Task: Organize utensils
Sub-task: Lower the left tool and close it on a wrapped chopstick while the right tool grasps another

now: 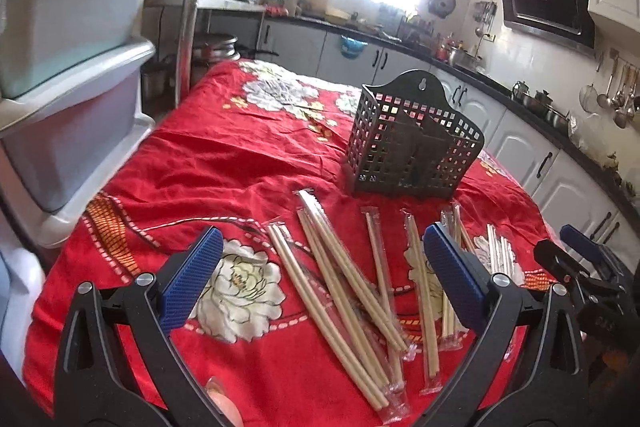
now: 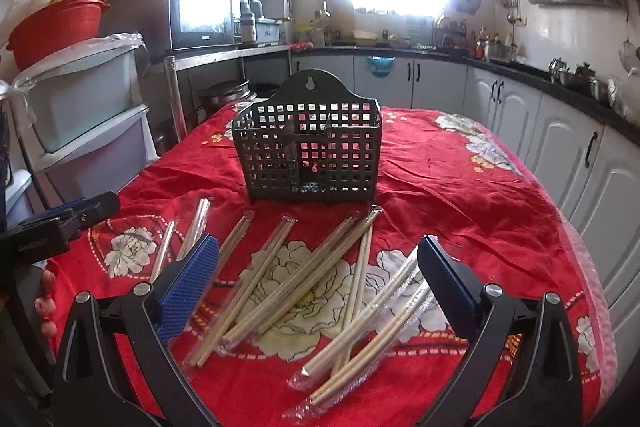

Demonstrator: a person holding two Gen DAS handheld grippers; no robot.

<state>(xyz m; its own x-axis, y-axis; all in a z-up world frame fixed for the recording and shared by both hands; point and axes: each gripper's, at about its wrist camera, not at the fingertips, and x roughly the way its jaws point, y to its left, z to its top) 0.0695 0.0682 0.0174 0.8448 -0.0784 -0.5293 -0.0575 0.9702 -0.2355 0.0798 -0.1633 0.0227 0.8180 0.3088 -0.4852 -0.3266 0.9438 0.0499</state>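
Spread over the table, a red floral cloth (image 2: pixel 460 187), rumpled, reaching every edge in view. Standing upright on it toward the far side, a dark perforated utensil holder (image 2: pixel 308 151) with inner dividers, nothing visible inside. Hovering above the near edge, the left gripper (image 1: pixel 320 267) with blue pads spread wide, grasping nothing; likewise the right gripper (image 2: pixel 316 279), fingers released and apart, nothing between them. Scattered on the cloth between holder and grippers, wrapped chopsticks (image 2: pixel 296 283) in clear sleeves, loose and crossing one another, some fanned out, all clear of the holder.
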